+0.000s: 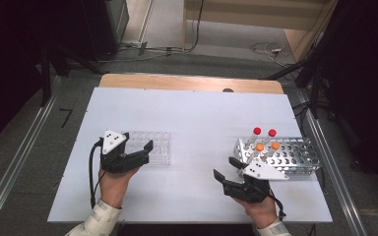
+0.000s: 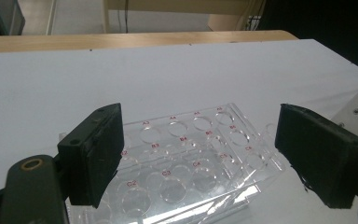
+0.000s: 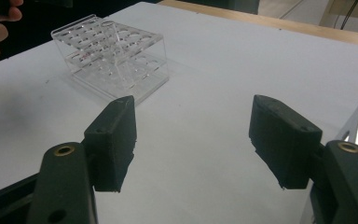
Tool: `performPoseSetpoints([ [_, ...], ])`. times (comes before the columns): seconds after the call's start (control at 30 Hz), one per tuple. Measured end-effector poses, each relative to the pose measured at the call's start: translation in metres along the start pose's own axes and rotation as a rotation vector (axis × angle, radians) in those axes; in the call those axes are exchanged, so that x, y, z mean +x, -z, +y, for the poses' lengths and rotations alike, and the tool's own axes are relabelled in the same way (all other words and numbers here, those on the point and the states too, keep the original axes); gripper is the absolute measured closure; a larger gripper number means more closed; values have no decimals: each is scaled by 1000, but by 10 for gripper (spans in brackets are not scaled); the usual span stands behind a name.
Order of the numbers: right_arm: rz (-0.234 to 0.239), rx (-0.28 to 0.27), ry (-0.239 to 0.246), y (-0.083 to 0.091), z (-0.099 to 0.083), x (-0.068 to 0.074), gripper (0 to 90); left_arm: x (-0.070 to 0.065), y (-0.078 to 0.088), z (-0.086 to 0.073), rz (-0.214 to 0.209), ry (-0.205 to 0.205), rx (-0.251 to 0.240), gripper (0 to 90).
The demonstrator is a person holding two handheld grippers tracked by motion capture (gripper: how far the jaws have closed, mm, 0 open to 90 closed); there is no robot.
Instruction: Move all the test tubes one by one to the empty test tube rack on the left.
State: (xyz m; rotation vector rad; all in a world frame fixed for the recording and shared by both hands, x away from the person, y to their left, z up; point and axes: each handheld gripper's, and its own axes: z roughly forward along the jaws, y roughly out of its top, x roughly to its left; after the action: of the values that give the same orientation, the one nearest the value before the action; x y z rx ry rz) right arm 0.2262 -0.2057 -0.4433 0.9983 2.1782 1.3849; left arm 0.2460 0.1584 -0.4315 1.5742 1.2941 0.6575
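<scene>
Room's pretty dim, grey floor with cables trailing at the far end, and in the middle a big white table [image 1: 192, 118] with a wooden strip along its far edge. Next biggest thing is the metal rack [image 1: 295, 155] out around 4 o'clock, carrying two red-capped and two orange-capped tubes [image 1: 265, 140], all upright. Over at about 8 o'clock sits the clear plastic rack [image 1: 152, 146], flat on the table, long side running left to right, its numbered holes facing up. The left gripper [image 1: 138, 150] has its jaws spread wide, with the near left end of that clear rack between them, pads not pressing on it. The right gripper [image 1: 226, 169], jaws also spread with nothing in them, hovers just beside the metal rack and points toward the clear one across bare tabletop.
</scene>
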Motion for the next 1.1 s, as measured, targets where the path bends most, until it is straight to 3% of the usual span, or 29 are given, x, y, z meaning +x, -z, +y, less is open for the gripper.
performPoseSetpoints([
  [0.8,-91,-18,-45,40,-16,-26,290,4,0,-1,22,1,5,156],
  [1.1,-164,-30,-80,44,-23,-41,322,3,-1,-2,22,-3,10,156],
])
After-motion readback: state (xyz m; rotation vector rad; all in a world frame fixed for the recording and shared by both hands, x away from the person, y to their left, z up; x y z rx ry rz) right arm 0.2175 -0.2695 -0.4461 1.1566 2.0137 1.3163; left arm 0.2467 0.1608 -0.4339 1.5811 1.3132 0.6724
